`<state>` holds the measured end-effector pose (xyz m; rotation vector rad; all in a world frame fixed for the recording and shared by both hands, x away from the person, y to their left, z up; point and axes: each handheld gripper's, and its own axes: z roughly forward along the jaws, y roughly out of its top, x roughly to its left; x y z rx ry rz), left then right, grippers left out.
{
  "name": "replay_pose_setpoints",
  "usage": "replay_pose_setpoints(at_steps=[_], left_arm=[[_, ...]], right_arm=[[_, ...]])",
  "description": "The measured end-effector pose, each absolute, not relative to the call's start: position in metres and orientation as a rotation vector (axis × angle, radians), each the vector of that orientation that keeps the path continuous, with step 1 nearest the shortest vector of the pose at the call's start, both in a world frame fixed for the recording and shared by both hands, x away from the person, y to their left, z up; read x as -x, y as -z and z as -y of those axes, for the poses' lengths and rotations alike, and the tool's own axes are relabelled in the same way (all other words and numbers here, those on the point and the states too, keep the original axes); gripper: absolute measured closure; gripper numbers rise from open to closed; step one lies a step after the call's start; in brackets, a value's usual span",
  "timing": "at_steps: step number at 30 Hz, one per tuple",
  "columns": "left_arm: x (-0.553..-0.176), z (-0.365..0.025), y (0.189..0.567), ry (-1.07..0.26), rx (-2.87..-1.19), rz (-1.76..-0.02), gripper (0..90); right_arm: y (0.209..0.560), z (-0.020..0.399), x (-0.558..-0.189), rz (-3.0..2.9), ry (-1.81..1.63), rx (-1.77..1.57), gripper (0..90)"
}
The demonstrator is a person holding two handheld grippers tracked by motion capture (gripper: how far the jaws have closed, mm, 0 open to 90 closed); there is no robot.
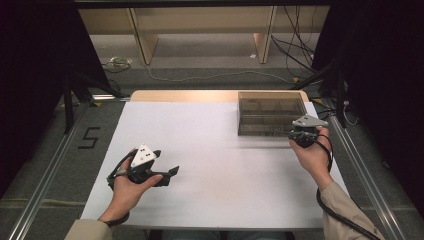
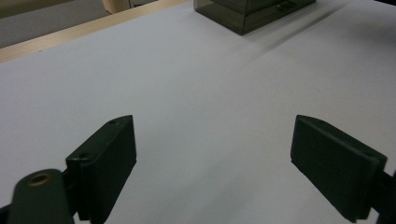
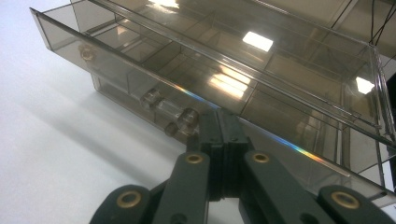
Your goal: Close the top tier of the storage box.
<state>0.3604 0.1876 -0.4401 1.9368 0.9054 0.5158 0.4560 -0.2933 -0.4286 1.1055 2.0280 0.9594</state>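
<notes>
A smoky brown see-through drawer box (image 1: 271, 113) stands on a plain white table (image 1: 210, 165).

Smoked plastic and ceiling glare blur the inside of the drawer box (image 3: 243, 70) in the right gripper view, whose right end runs off the frame. The right gripper (image 3: 219, 122) covers part of the drawer front, so whether its closed jaws pinch a knob (image 3: 188, 117) cannot be told. In the high view, both of the person's sleeves (image 1: 345, 210) are cut off at the bottom.

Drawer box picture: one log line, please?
left claw open over table | right claw shut at drawer box front
</notes>
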Motion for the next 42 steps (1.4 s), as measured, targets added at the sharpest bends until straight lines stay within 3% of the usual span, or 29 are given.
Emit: replay_pose_setpoints(at_steps=[42], left_arm=[[-0.3608, -0.1874, 0.4411, -0.514, -1.94, -0.908, 14.4]], right_arm=[[0.4296, 0.2957, -0.4649, -2.007, -0.949, -1.118, 90.0]])
